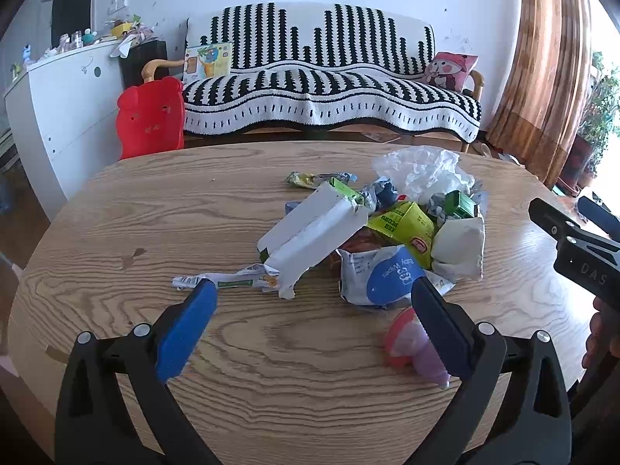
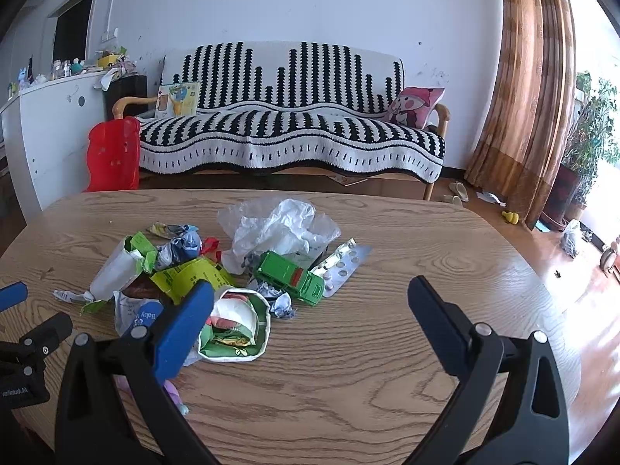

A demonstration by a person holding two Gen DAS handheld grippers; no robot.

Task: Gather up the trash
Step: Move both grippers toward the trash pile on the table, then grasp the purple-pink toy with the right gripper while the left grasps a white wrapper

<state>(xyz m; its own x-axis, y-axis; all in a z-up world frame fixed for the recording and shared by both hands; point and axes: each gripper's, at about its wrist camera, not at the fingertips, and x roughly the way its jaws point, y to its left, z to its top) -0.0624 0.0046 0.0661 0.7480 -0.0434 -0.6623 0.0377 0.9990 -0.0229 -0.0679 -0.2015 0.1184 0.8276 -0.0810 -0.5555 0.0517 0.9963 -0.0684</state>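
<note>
A pile of trash lies on the oval wooden table [image 1: 248,379]: a long white carton [image 1: 314,228], a baby wipes pack [image 1: 381,277], a yellow-green box [image 1: 407,226], a crumpled clear bag [image 1: 422,172] and flat wrappers [image 1: 228,281]. My left gripper [image 1: 314,321] is open and empty, just short of the pile. A pink and purple small object [image 1: 410,348] lies by its right finger. In the right wrist view my right gripper [image 2: 310,317] is open and empty, near an opened green-white carton [image 2: 236,325], a green toy truck [image 2: 290,275] and a pill blister [image 2: 343,267].
A black and white striped sofa [image 1: 329,85] stands behind the table, with a red plastic chair [image 1: 151,116] and a white cabinet [image 1: 58,104] at the left. A brown curtain [image 2: 531,89] and plants [image 2: 589,131] are at the right. The right gripper shows at the left view's right edge [image 1: 581,240].
</note>
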